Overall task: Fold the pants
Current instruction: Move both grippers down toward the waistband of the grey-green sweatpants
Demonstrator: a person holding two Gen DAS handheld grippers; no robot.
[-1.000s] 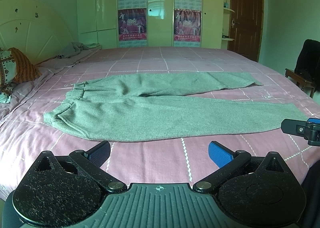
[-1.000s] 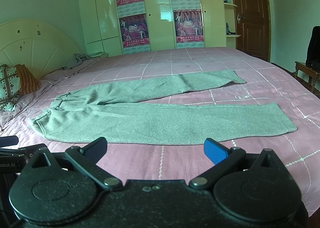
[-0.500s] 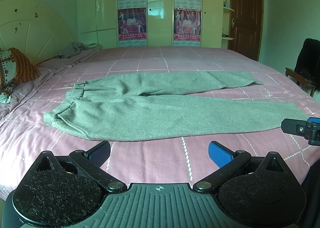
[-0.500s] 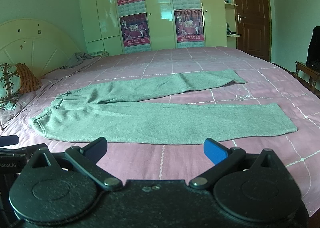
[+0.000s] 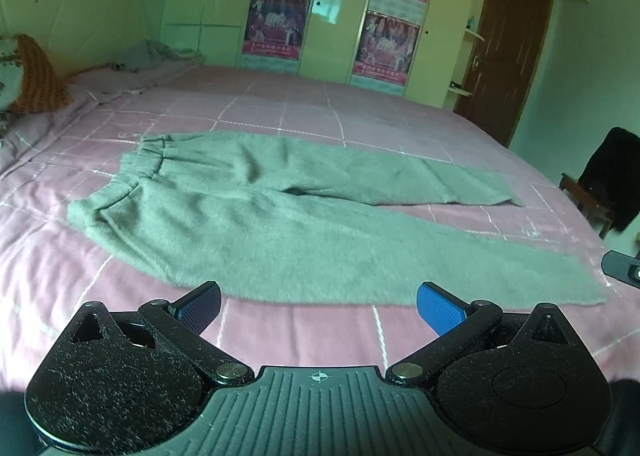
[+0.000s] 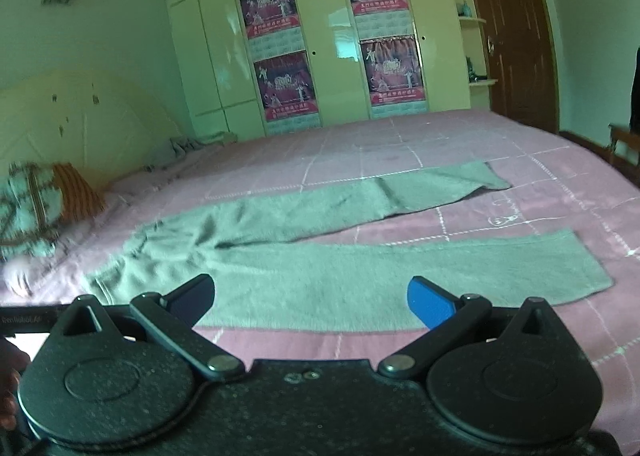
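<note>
Pants point(image 5: 280, 232) lie flat and unfolded on the pink bed point(image 5: 304, 336), so the folding is not yet begun. Nearest, the left gripper point(image 5: 318, 302) and the right gripper point(image 6: 310, 298) both hover released, jaws wide apart, holding nothing, just short of the near leg at 12 o'clock, probably to take its edge. Further, the waistband point(image 5: 148, 153) points to 10 o'clock, the far leg to 2 o'clock. Beyond stands the wardrobe point(image 6: 332, 55).
</note>
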